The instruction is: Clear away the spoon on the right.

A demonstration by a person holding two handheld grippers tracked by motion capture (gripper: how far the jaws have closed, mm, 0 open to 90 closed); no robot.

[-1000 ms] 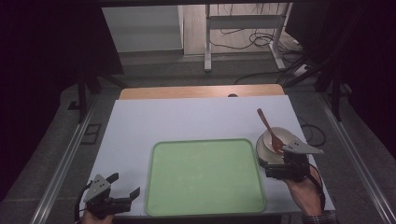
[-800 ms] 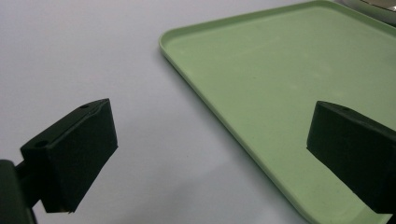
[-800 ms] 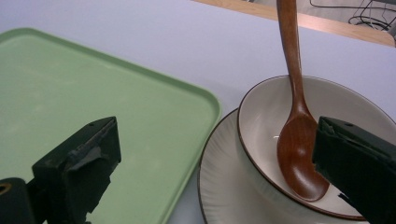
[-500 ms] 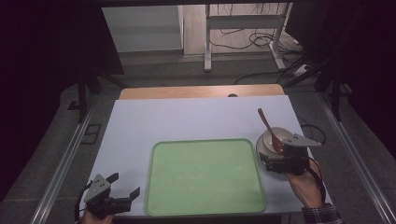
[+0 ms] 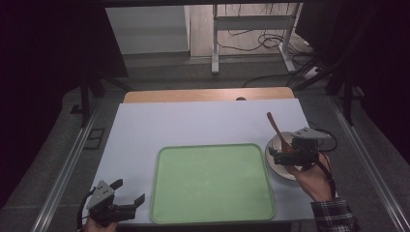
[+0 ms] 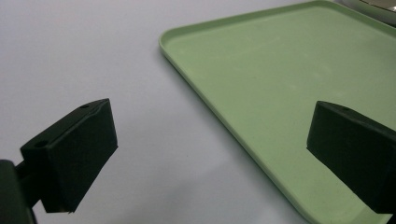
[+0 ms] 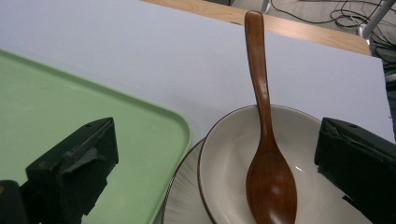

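Note:
A brown wooden spoon [image 7: 266,140] rests in a cream bowl [image 7: 224,154], its handle [image 5: 273,125] leaning out over the far rim. The bowl [image 5: 274,144] stands on a pale ribbed plate [image 7: 182,205] at the table's right, just beside a green tray [image 5: 212,181]. My right gripper [image 5: 284,154] hovers low over the bowl, open, with the spoon's scoop between its jaws and touching neither. My left gripper [image 5: 128,192] is open at the front left corner, over the white table beside the tray's [image 6: 289,79] left rim, holding nothing.
The white table top [image 5: 193,125] has bare room behind and left of the tray. A wooden strip [image 5: 208,94] runs along its far edge. Metal rails flank the table, and cables lie on the floor beyond.
My right gripper has moved a little away from the person, farther over the bowl. The left gripper, tray, bowl and spoon have stayed put.

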